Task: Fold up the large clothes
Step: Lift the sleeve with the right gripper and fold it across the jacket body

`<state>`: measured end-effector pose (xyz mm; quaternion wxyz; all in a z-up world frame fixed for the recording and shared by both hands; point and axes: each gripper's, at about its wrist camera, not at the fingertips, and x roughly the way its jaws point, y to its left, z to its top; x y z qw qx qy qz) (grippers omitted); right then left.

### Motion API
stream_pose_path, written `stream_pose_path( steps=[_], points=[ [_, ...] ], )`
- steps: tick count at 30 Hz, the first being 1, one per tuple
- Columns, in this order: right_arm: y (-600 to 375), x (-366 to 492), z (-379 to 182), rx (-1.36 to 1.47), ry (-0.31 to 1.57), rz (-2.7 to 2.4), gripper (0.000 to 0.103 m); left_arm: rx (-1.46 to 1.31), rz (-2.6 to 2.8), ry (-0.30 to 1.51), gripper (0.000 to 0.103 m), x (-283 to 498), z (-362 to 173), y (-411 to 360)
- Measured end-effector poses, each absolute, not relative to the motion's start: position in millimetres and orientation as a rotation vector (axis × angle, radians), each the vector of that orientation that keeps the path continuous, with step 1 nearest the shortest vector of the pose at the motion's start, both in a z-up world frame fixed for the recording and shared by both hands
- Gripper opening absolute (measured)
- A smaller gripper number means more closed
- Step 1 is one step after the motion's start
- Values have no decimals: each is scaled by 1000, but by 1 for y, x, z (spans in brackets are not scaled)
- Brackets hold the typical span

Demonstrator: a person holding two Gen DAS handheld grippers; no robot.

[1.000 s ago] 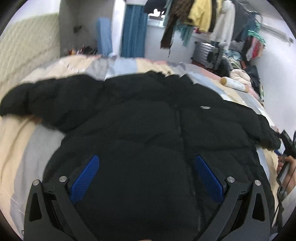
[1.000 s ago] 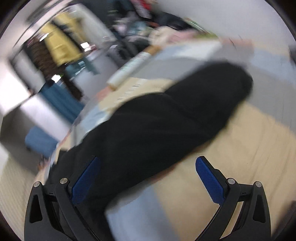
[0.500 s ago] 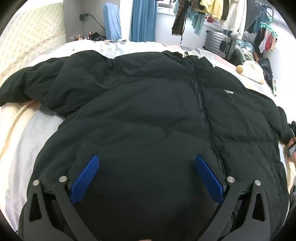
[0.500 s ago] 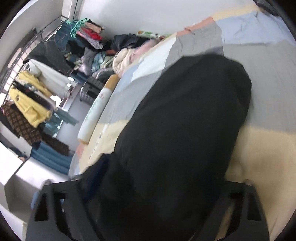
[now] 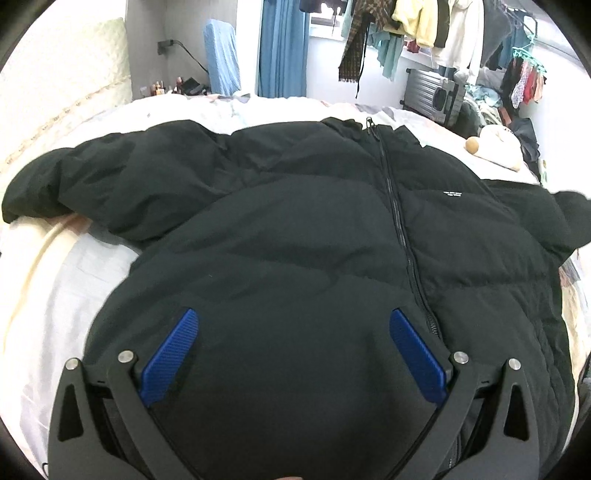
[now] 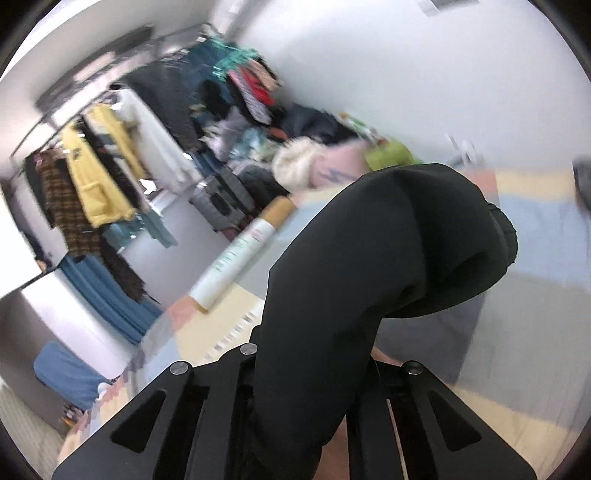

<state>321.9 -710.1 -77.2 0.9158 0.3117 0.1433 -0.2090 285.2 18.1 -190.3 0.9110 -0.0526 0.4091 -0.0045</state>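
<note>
My right gripper (image 6: 306, 384) has just closed, pinching the jacket's sleeve (image 6: 388, 258) and holding it above the bed (image 6: 517, 369). My left gripper (image 5: 293, 354) is spread over the black jacket (image 5: 295, 229), which lies flat; clothes rack (image 5: 424, 22) behind.

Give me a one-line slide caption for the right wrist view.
Right gripper shut on the black jacket's sleeve, raising it above the patchwork bedspread, clothes rack blurred behind.

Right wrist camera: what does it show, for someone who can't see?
The right hand-held gripper is shut on a puffy black jacket sleeve, lifting it above a pastel patchwork bedspread. Behind is a blurry rack of hanging clothes.
</note>
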Motion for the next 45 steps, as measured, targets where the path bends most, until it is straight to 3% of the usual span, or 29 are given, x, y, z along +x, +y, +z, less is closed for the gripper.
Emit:
stream_pose_path(
  steps=[10,19,25,34,41,45],
  points=[
    [-526,353,89,235,222,-223,9,-144,-33,794,103,273,-167,38],
    [-322,377,112,52,238,62,10,-147,-46,753,103,259,-152,66],
    [-208,394,64,-74,328,229,12,-137,-27,759,103,257,-151,82],
    [-85,399,-78,-244,548,396,14,-208,15,772,103,263,-159,118],
    [-43,406,-198,-409,710,394,14,-228,9,800,103,266,-170,122],
    [-51,418,-216,-375,726,381,15,-223,-1,806,103,267,-173,120]
  ],
)
